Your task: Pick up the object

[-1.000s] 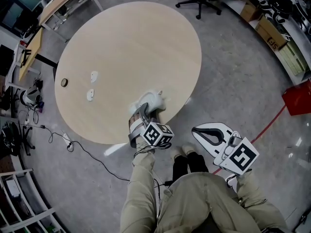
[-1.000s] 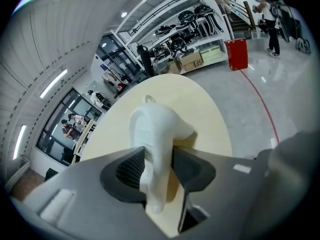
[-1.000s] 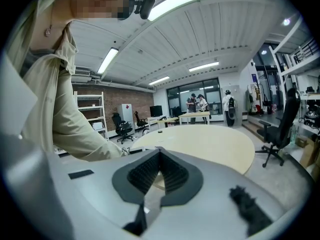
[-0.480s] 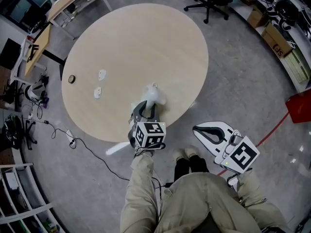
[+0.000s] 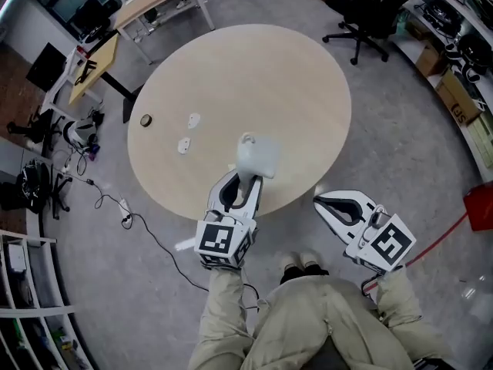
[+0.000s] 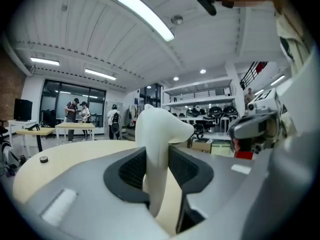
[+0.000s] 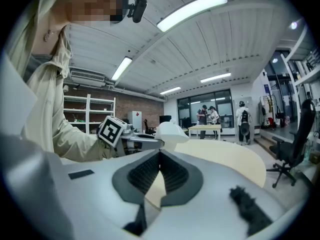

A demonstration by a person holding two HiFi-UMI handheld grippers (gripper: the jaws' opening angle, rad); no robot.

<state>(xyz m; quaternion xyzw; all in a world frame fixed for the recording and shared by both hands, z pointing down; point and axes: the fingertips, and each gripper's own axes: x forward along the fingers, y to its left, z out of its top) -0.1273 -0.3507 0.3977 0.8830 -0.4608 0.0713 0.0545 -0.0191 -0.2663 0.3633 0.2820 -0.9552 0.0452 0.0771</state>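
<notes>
Jaws, left gripper point(image 5: 245, 180): just drawn closer, now clamped on the stem of the white plastic piece point(image 5: 256, 158), which sits at centre frame over the near edge of the round table point(image 5: 293, 75) and appears lifted off it. Jaws, right gripper point(image 5: 320, 201): together, nothing between them, lower right of frame, well apart from the piece. The piece stands long axis upright in the left grip, bulbous head beyond the tips; the left hand is nearer.

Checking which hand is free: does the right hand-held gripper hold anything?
No, in its own view the right hand-held gripper has its jaws closed tip to tip with nothing between them.
</notes>
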